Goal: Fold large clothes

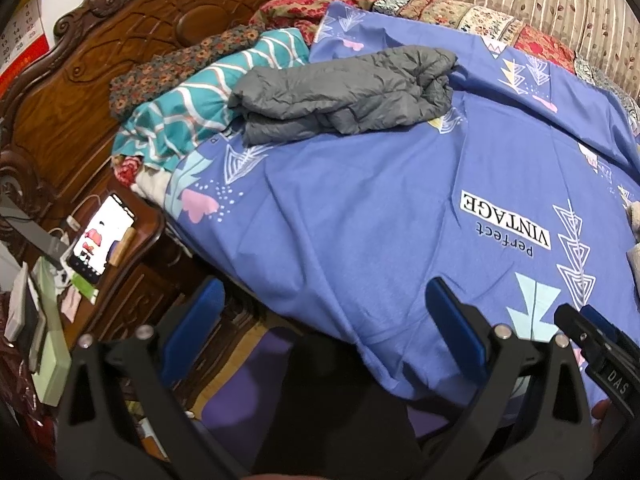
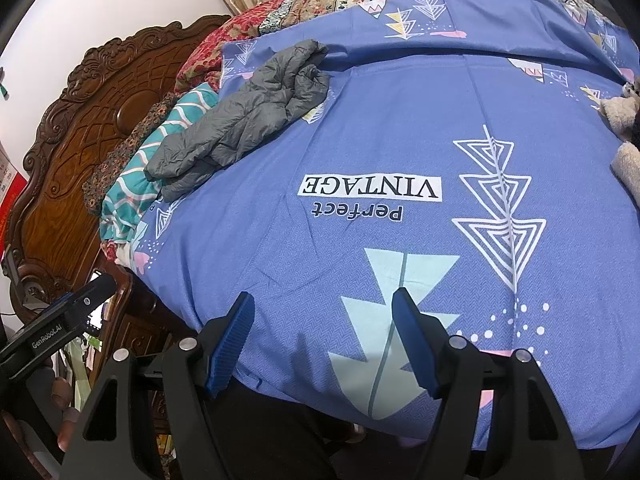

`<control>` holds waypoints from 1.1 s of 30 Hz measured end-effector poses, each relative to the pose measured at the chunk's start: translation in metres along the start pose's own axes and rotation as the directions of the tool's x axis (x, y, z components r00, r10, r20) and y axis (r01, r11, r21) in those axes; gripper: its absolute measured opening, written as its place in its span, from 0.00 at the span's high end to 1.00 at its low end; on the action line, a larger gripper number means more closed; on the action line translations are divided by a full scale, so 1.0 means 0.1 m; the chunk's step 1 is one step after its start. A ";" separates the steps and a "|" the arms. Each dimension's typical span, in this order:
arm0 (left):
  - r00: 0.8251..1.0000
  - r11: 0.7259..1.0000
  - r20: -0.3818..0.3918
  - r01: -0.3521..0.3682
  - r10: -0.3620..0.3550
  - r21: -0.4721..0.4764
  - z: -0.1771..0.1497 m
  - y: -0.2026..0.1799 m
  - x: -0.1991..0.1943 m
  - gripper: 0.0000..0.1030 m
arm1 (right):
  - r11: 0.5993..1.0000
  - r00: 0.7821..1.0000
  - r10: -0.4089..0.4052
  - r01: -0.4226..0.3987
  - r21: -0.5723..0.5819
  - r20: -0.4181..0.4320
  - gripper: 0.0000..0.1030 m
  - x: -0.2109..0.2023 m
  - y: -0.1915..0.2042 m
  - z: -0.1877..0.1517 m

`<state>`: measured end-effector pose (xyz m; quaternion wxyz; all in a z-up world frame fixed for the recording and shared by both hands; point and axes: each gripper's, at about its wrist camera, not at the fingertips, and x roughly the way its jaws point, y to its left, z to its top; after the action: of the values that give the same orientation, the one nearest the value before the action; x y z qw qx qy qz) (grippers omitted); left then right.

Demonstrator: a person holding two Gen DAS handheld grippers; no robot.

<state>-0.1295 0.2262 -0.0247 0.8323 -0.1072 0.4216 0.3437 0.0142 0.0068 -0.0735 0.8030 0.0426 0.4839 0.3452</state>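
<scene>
A grey quilted garment (image 1: pixel 344 92) lies folded into a thick bundle on the blue printed bedsheet (image 1: pixel 360 220), near the head of the bed; it also shows in the right wrist view (image 2: pixel 244 116). My left gripper (image 1: pixel 324 320) is open and empty, held at the near edge of the bed, well short of the garment. My right gripper (image 2: pixel 324 328) is open and empty over the sheet's near edge; its body shows at the lower right of the left wrist view (image 1: pixel 600 344). The left gripper's body shows at the lower left of the right wrist view (image 2: pixel 60 320).
A carved wooden headboard (image 1: pixel 120 60) stands at the left. Teal striped and floral bedding (image 1: pixel 188 104) is piled by it. A bedside table (image 1: pixel 132 240) holds a lit phone (image 1: pixel 100 236) and clutter. A fuzzy beige item (image 2: pixel 624 132) lies at the right.
</scene>
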 end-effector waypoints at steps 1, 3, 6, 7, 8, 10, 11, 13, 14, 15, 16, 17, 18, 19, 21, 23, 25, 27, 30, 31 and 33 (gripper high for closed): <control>1.000 1.000 0.006 0.000 0.000 0.000 0.00 0.00 -0.01 0.06 | 1.000 1.000 0.000 0.000 -0.001 0.000 0.13 0.00 0.00 0.00; 1.000 1.000 0.014 0.005 -0.005 0.005 0.00 0.01 -0.02 0.06 | 1.000 1.000 0.000 0.000 -0.001 0.000 0.13 0.00 0.00 0.00; 1.000 1.000 0.012 0.017 -0.017 0.016 0.00 0.00 -0.02 0.06 | 1.000 1.000 0.000 0.000 -0.001 0.000 0.13 0.00 0.00 0.00; 1.000 1.000 0.009 0.020 -0.021 0.020 0.00 -0.01 -0.02 0.06 | 1.000 1.000 0.000 0.000 -0.001 0.001 0.13 0.00 0.00 0.00; 1.000 1.000 0.007 0.021 -0.021 0.021 0.00 -0.02 -0.02 0.06 | 1.000 1.000 0.000 0.000 -0.001 0.001 0.13 0.00 0.00 0.00; 1.000 1.000 0.006 0.022 -0.022 0.018 0.00 -0.01 -0.02 0.06 | 1.000 1.000 0.001 -0.001 -0.003 0.003 0.13 0.00 -0.01 0.01; 1.000 1.000 0.006 0.021 -0.021 0.016 0.00 -0.01 -0.02 0.06 | 1.000 1.000 0.001 -0.001 -0.003 0.003 0.13 0.01 -0.02 0.02; 1.000 1.000 0.006 0.018 -0.018 0.014 0.00 -0.01 -0.02 0.06 | 1.000 1.000 0.001 -0.001 0.000 0.001 0.13 0.01 -0.03 0.02; 1.000 1.000 0.005 0.018 -0.018 0.013 -0.01 -0.01 -0.02 0.06 | 1.000 1.000 0.001 -0.001 0.000 0.000 0.13 0.01 -0.03 0.02; 1.000 1.000 0.003 0.018 -0.018 0.013 -0.01 0.00 -0.02 0.06 | 1.000 1.000 0.001 -0.001 0.001 0.000 0.13 0.01 -0.03 0.02; 1.000 1.000 0.000 0.016 -0.016 0.012 -0.01 0.00 -0.01 0.06 | 1.000 1.000 0.001 -0.001 0.000 -0.001 0.13 0.01 -0.03 0.02; 1.000 1.000 -0.001 0.015 -0.015 0.012 -0.01 0.00 -0.01 0.06 | 1.000 1.000 0.001 -0.001 0.000 0.000 0.13 0.01 -0.03 0.02; 1.000 1.000 -0.002 0.015 -0.015 0.013 -0.01 0.00 0.00 0.06 | 1.000 1.000 0.000 0.000 0.001 0.000 0.13 0.01 -0.03 0.02; 1.000 1.000 -0.003 0.014 -0.014 0.013 -0.01 0.00 0.00 0.06 | 1.000 1.000 0.000 0.000 0.001 0.000 0.13 0.01 -0.03 0.02; 1.000 1.000 -0.004 0.014 -0.014 0.014 -0.01 0.01 0.00 0.06 | 1.000 1.000 0.000 0.000 0.002 -0.001 0.13 0.01 -0.03 0.02; 1.000 1.000 -0.003 0.015 -0.015 0.014 -0.01 0.01 0.00 0.06 | 1.000 1.000 0.000 0.000 0.003 -0.002 0.13 0.01 -0.03 0.02; 1.000 1.000 -0.003 0.013 -0.013 0.015 -0.01 0.00 0.00 0.06 | 1.000 1.000 0.000 0.000 0.001 -0.001 0.13 0.01 -0.03 0.01; 1.000 1.000 -0.004 0.014 -0.014 0.014 -0.01 0.00 0.00 0.06 | 1.000 1.000 0.000 0.000 0.001 -0.001 0.13 0.01 -0.03 0.01; 1.000 1.000 -0.004 0.014 -0.014 0.014 -0.01 0.00 0.00 0.06 | 1.000 1.000 0.000 0.000 0.002 -0.001 0.13 0.01 -0.02 0.01; 1.000 1.000 -0.003 0.014 -0.013 0.015 -0.01 0.00 0.00 0.06 | 1.000 1.000 0.000 0.000 0.003 -0.001 0.13 0.01 -0.02 0.01; 1.000 1.000 -0.004 0.013 -0.013 0.013 -0.01 -0.01 0.00 0.06 | 1.000 1.000 0.000 0.000 0.003 -0.001 0.13 0.01 -0.02 0.01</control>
<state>-0.1299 0.2251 -0.0255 0.8344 -0.1050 0.4248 0.3351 0.0166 0.0061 -0.0746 0.8028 0.0435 0.4847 0.3445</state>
